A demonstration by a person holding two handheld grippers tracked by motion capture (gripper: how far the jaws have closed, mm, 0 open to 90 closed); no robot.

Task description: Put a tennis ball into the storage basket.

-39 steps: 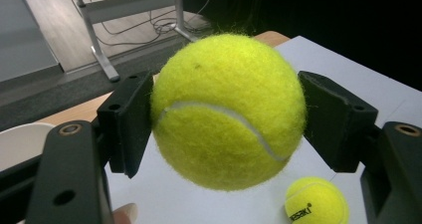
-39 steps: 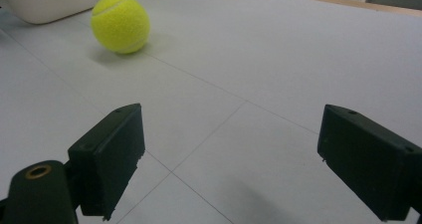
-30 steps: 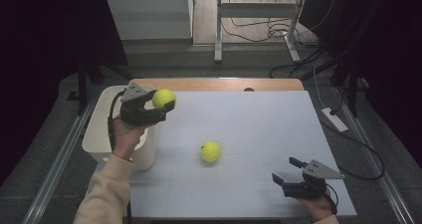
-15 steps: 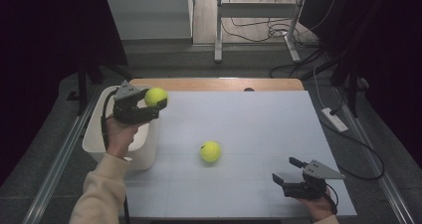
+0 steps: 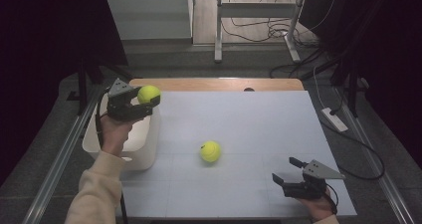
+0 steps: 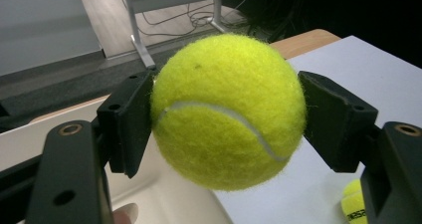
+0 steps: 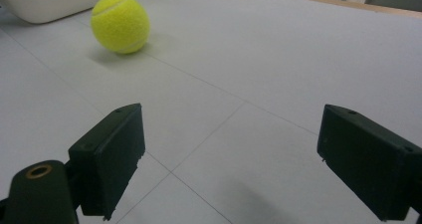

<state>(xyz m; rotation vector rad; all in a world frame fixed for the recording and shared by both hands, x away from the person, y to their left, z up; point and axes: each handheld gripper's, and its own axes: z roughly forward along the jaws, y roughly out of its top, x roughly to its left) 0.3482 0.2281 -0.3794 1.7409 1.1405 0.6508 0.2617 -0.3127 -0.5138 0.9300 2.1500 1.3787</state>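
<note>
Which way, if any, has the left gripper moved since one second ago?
Yes. The left gripper, clamping a tennis ball, has shifted left toward the white bin, judged against the table's wooden edge.

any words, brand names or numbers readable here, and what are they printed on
Dark brand print on the second tennis ball, at the lower right edge of the left gripper view: cut off by the frame and too small to read.
The held tennis ball: no print on the side in view, only its white seam.
White bin and table: no text visible.
</note>
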